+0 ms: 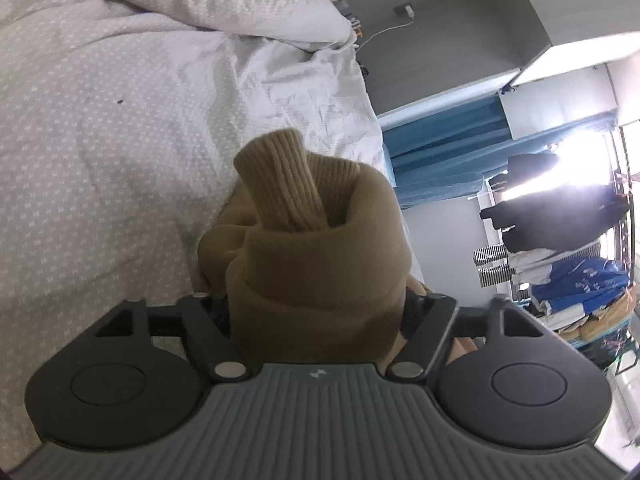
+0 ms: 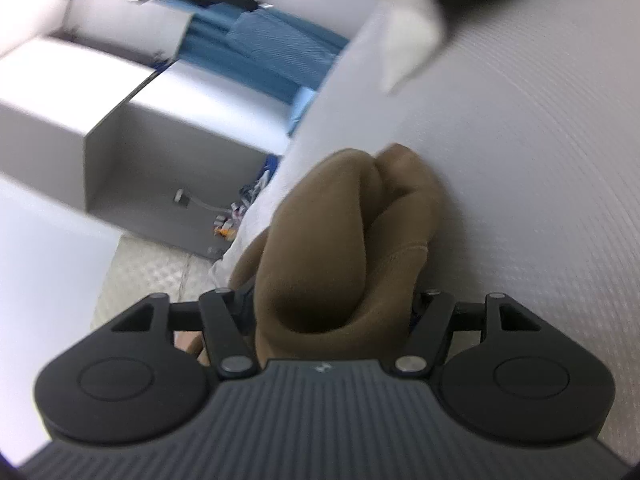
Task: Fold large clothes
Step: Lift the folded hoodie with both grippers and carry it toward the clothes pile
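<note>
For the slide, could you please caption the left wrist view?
Left gripper clamps a bunched tan knit garment above the patterned bedspread.

Daylight from a blown-out window (image 1: 576, 160) flared white in the left wrist view, silhouetting dark hanging clothes (image 1: 548, 216) while the pale patterned bedsheet (image 1: 100, 120) stayed sharp and softly shaded. The right wrist view was smeared by motion blur. Fisheye distortion bent both frames' edges.
</note>
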{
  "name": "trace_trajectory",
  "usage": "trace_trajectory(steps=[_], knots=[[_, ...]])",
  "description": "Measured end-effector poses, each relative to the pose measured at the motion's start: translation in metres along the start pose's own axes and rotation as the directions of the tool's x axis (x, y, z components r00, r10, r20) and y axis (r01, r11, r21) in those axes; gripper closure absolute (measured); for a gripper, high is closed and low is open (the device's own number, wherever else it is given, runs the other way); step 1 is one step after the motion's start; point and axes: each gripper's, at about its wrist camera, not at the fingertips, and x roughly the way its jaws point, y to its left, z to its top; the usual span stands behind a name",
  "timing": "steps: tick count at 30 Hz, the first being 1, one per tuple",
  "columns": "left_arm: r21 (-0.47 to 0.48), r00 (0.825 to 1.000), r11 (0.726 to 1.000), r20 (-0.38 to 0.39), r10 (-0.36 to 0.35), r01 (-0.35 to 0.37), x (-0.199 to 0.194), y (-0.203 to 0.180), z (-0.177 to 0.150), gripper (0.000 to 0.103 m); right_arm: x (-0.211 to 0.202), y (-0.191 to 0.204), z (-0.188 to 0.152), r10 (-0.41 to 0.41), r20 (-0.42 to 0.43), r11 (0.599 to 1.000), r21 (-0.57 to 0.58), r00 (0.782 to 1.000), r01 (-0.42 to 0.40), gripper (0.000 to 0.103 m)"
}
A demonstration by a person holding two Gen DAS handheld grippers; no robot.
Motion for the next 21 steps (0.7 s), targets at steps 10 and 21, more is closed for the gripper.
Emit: trace_trajectory(steps=[10, 21], knots=[[-0.283, 0.993, 0.953, -0.022, -0.117, 0.106, 0.011, 0.037, -0.003, 0.0, 0.02, -0.035, -0.01, -0.079, 0.003, 0.974, 0.213, 0.997, 0.077, 0.002], [0.022, 0.998, 0.998, 0.014, 0.065, -0.066, 0.011, -0.01, -0.015, 0.024, 0.032, -0.001, 0.0, -0.064, 0.095, 0.998, -0.009, 0.993, 0.065, 0.036]])
